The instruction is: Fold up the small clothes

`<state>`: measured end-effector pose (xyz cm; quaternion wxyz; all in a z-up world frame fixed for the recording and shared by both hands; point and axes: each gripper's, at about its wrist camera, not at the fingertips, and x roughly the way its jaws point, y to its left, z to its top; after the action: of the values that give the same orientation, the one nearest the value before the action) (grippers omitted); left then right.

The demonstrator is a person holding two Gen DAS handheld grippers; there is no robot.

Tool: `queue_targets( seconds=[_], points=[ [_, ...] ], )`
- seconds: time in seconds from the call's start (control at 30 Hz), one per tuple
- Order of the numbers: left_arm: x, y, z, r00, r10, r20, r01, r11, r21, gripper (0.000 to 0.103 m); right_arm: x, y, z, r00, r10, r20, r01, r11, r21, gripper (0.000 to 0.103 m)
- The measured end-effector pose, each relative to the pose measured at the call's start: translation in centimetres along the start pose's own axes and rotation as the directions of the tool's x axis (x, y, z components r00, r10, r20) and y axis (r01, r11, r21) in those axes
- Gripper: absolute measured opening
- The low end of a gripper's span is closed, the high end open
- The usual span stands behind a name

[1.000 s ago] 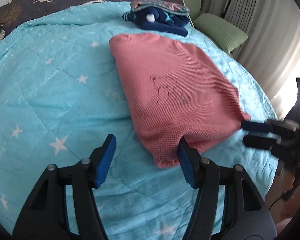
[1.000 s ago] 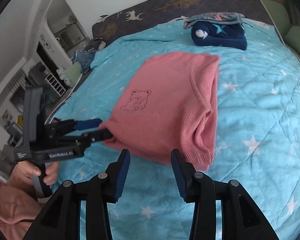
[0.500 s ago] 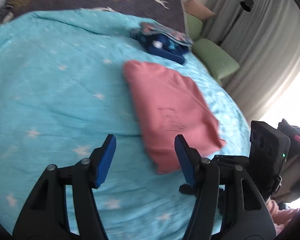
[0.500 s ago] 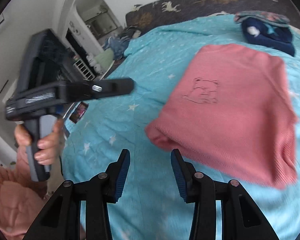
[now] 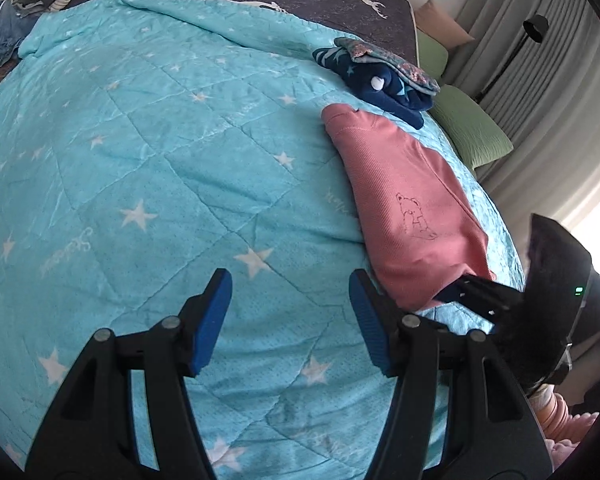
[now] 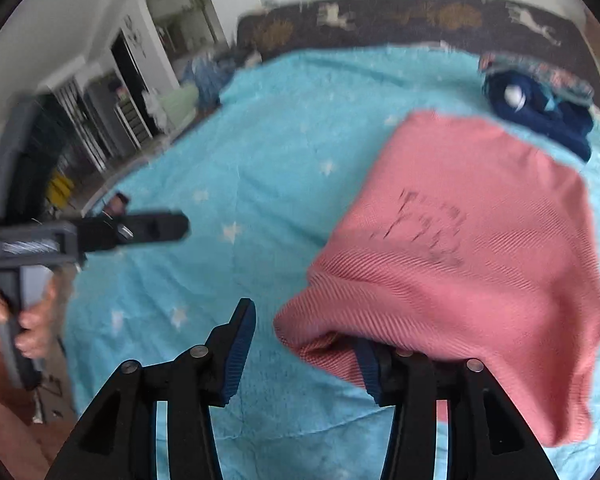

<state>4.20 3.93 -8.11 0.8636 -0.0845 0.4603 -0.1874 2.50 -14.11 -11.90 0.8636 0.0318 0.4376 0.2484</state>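
Pink folded top point(image 5: 412, 204) with a bear outline lay on the turquoise star quilt point(image 5: 172, 168), toward the quilt's right edge, near corner reaching almost to the front edge. Left gripper point(image 5: 290, 320) hung over bare quilt just left of the top, blue pads apart, nothing between them. Right gripper point(image 6: 306, 350) had just been widening; the top's near corner draped over its right finger point(image 6: 366, 364), left finger clear, no clamp on cloth, gap empty. Right wrist view blurred. Folded navy star garment point(image 5: 380, 84) with a floral piece point(image 5: 388, 60) on top sat past the pink top's far end, toward the quilt's far right corner, touching or nearly so. A hand point(image 6: 32, 320) held the left gripper's handle.
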Motion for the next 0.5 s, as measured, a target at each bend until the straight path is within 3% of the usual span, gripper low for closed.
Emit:
queue_targets(
  seconds=[0.1, 0.17, 0.23, 0.3, 0.37, 0.43, 0.47, 0.5],
  points=[
    [0.1, 0.4, -0.1, 1.000, -0.001, -0.008, 0.001, 1.000, 0.003, 0.062, 0.3, 0.3, 0.1, 0.999, 0.037, 0.007, -0.037, 0.999, 0.017, 0.048],
    [0.2, 0.9, 0.0, 1.000, 0.000, -0.013, 0.000, 1.000, -0.008, 0.062, -0.4, 0.8, 0.1, 0.985, 0.173, 0.010, -0.173, 0.985, 0.000, 0.047],
    [0.3, 1.4, 0.2, 1.000, -0.005, -0.013, 0.004, 1.000, -0.024, 0.062, -0.7, 1.2, -0.1, 0.984, 0.179, 0.003, -0.179, 0.983, -0.048, 0.048],
    [0.5, 1.8, 0.4, 1.000, -0.015, -0.017, 0.015, 0.999, -0.046, 0.062, -0.8, 0.4, -0.5, 0.974, 0.225, -0.002, -0.225, 0.974, -0.018, 0.048],
    [0.9, 1.7, 0.5, 0.999, -0.024, -0.027, 0.022, 0.998, -0.050, 0.062, -1.1, -1.5, -1.0, 0.939, 0.345, 0.006, -0.345, 0.935, 0.081, 0.047],
    [1.3, 1.1, 0.5, 0.999, -0.029, -0.041, 0.027, 0.999, -0.028, 0.062, -1.3, -2.2, -2.0, 0.870, 0.493, -0.008, -0.487, 0.861, 0.149, 0.045],
    [1.6, 0.5, 0.5, 0.998, -0.034, -0.051, 0.034, 0.999, -0.007, 0.062, -1.6, -2.4, -2.5, 0.849, 0.528, -0.010, -0.519, 0.839, 0.164, 0.045],
    [1.8, 0.1, 0.5, 0.998, -0.041, -0.057, 0.042, 0.999, 0.009, 0.062, -2.3, -2.3, -2.9, 0.866, 0.499, -0.010, -0.492, 0.857, 0.150, 0.045]
  ],
)
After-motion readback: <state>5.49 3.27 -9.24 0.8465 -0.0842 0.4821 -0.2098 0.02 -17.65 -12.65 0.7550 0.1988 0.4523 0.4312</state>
